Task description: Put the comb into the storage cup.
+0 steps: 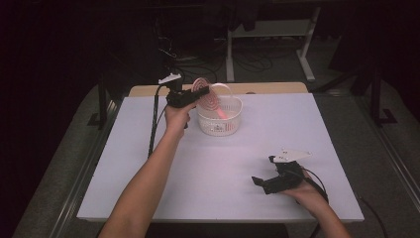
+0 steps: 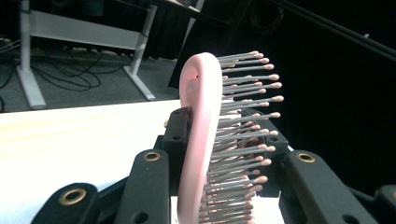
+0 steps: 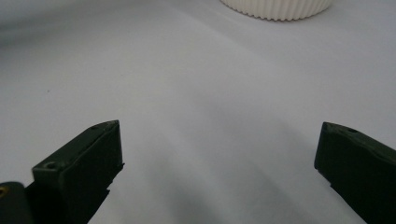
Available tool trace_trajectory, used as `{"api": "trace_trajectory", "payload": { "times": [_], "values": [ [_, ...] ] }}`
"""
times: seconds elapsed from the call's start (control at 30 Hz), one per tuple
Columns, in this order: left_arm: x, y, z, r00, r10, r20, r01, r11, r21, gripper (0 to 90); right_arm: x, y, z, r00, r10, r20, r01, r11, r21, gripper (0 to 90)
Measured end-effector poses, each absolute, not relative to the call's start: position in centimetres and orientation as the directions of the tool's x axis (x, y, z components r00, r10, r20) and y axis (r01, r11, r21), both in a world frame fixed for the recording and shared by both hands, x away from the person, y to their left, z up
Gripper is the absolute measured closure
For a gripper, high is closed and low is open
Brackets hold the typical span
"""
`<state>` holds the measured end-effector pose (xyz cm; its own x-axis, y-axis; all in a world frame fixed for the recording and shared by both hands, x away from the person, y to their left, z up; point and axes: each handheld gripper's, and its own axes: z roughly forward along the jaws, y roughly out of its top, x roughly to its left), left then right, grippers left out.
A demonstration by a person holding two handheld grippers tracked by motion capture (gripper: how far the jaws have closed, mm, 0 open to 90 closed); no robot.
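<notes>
Two grippers in play over a white table [image 1: 148, 163].

Left gripper [image 1: 198, 95]: raised at the far side of the table, just left of a white slotted basket [image 1: 233, 125]. Jaws closed partway on a pink hairbrush [image 1: 207, 96], gripped by its head. High view: round pink brush head with concentric rings, standing on edge above the basket's left rim, handle angling down into the basket. Left gripper view: pink brush body [image 2: 198, 135] upright between the two black jaws, one pad pressed on its smooth back, the other side against the bristles; grey bristles with pink tips fanning off to the right. Whether the handle tip touches the basket floor: cannot tell.

Right gripper [image 1: 262, 171]: low at the near right part of the table, well apart from the basket and the brush. Jaws spread wide, nothing between them. Right gripper view: both black jaw tips far out toward the frame sides, bare white tabletop [image 3: 201, 116] between, ribbed white basket wall [image 3: 278, 9] at the top edge, far off. Resting on the table or just above it: cannot tell from the high view.

Grey three-cornered plate on top of each gripper; black cable trailing down from the left one across the table's left edge.
</notes>
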<state>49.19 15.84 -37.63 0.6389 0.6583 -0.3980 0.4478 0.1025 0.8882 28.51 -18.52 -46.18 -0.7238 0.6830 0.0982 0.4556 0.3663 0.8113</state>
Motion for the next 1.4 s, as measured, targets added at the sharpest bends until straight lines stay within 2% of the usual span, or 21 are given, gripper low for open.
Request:
{"api": "trace_trajectory", "payload": {
  "times": [0.4, 0.57, 0.8, 0.93, 1.1, 1.4],
  "values": [
    [49.2, 17.8, -38.9, 0.602, 0.672, -0.432, 0.480, 0.128, 0.868, 62.3, 28.5, -18.4, -46.2, -0.721, 0.686, 0.094, 0.456, 0.369, 0.810, 0.6],
    [49.1, 17.8, -39.0, 0.601, 0.684, -0.413, 0.481, 0.104, 0.871, 59.9, 28.5, -18.4, -46.2, -0.723, 0.684, 0.093, 0.454, 0.370, 0.810, 0.6],
    [49.0, 17.9, -39.3, 0.605, 0.688, -0.401, 0.480, 0.086, 0.873, 42.2, 28.4, -18.5, -46.1, -0.724, 0.684, 0.089, 0.451, 0.372, 0.811, 0.5],
    [48.7, 17.9, -38.9, 0.609, 0.704, -0.366, 0.460, 0.062, 0.886, 30.0, 28.4, -18.4, -46.1, -0.724, 0.684, 0.087, 0.450, 0.373, 0.811, 0.6],
    [48.4, 18.3, -38.2, 0.622, 0.707, -0.337, 0.437, 0.044, 0.898, 19.0, 28.4, -18.4, -46.1, -0.724, 0.684, 0.087, 0.449, 0.373, 0.812, 0.5],
    [47.4, 18.9, -37.3, 0.669, 0.702, -0.246, 0.406, -0.068, 0.912, 8.8, 28.6, -18.2, -46.1, -0.727, 0.681, 0.088, 0.447, 0.372, 0.813, 0.6]
  ]
}}
